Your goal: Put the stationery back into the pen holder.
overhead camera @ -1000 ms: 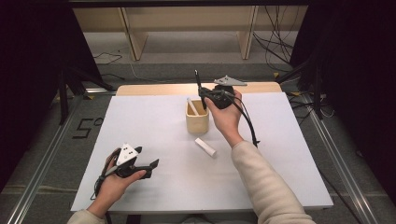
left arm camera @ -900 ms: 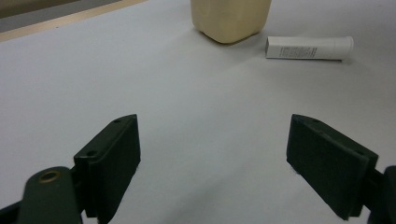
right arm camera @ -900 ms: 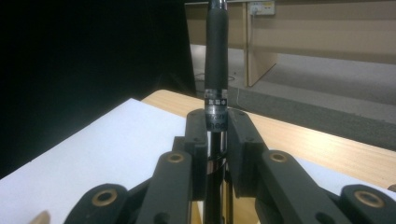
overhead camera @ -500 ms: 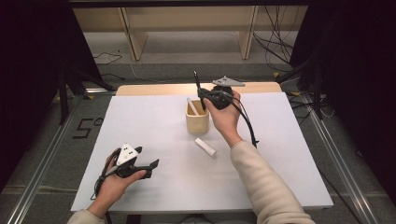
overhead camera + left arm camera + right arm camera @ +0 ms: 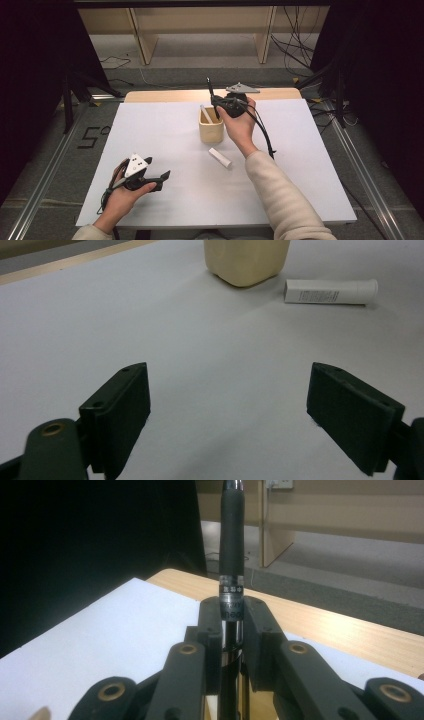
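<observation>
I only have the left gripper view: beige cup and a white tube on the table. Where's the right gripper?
Observer: The right gripper is above the beige cup, in the high view.
Operator: Holding anything?
Observer: Yes, its jaws are clamped on a black pen, which stands upright.
Operator: Anything in the cup?
Observer: One white stick-like item leans inside it.
Operator: And the white tube?
Observer: The white tube lies flat on the table, on the person's side of the cup, untouched.
</observation>
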Action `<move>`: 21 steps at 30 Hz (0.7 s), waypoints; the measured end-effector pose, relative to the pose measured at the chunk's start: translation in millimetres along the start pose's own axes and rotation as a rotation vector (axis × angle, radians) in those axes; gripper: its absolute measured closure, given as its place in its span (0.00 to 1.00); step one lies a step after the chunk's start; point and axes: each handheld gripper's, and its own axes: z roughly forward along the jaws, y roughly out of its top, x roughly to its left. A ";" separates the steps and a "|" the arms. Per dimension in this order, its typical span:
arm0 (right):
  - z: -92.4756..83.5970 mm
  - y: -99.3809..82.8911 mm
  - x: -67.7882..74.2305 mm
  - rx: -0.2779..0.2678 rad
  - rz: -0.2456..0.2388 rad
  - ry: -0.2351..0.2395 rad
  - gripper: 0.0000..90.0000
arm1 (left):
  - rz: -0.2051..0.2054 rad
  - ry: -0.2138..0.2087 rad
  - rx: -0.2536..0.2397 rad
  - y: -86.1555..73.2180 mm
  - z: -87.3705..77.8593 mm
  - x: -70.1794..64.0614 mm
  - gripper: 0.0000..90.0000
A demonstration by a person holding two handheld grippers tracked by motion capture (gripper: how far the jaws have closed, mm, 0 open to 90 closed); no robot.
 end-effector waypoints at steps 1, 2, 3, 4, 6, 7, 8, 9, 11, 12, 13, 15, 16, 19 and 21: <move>0.7 -0.5 -0.1 0.001 -0.002 -0.002 0.89 | -0.001 0.000 -0.001 0.0 0.1 0.0 0.19; 1.3 -1.0 -0.1 0.002 -0.003 -0.002 0.89 | 0.000 0.000 0.000 0.0 0.0 0.0 0.19; 2.3 -1.7 -0.2 0.004 -0.002 -0.003 0.89 | 0.000 0.000 0.000 0.0 0.0 0.0 0.19; 2.8 -2.1 -0.1 0.007 -0.001 -0.003 0.89 | 0.000 0.000 0.000 0.0 -0.1 0.0 0.19; 3.9 -2.9 0.0 0.011 -0.006 -0.001 0.89 | 0.001 -0.001 0.000 0.0 -0.1 0.0 0.19; 4.3 -3.2 0.3 0.014 -0.004 0.000 0.89 | 0.000 -0.001 -0.001 0.0 -0.1 0.0 0.19; 4.8 -3.5 0.5 0.015 -0.008 0.000 0.89 | 0.000 0.000 -0.001 0.0 -0.1 0.0 0.19; 5.4 -3.9 0.7 0.016 -0.009 0.002 0.89 | 0.001 0.000 0.000 0.0 -0.2 0.1 0.19; 6.1 -4.6 1.0 0.024 -0.010 0.002 0.89 | 0.000 -0.001 -0.001 0.0 -0.1 -0.1 0.19; 6.7 -5.0 1.0 0.026 -0.010 0.004 0.89 | 0.000 -0.001 -0.002 0.0 -0.2 -0.2 0.19; 7.1 -5.5 1.0 0.028 -0.010 0.005 0.89 | 0.000 -0.001 -0.002 0.0 -0.2 -0.2 0.19; 7.4 -6.3 0.9 0.037 -0.012 0.007 0.88 | 0.000 -0.001 -0.001 0.0 -0.2 -0.1 0.19; 7.7 -6.7 0.9 0.042 -0.011 0.010 0.88 | 0.000 -0.001 -0.001 -0.1 -0.2 -0.1 0.19; 7.7 -7.3 1.0 0.049 -0.010 0.020 0.82 | -0.001 -0.001 -0.001 0.0 0.0 -0.1 0.19; 7.1 -7.4 1.0 0.047 -0.011 0.018 0.78 | -0.001 -0.002 -0.002 -0.1 0.0 -0.3 0.19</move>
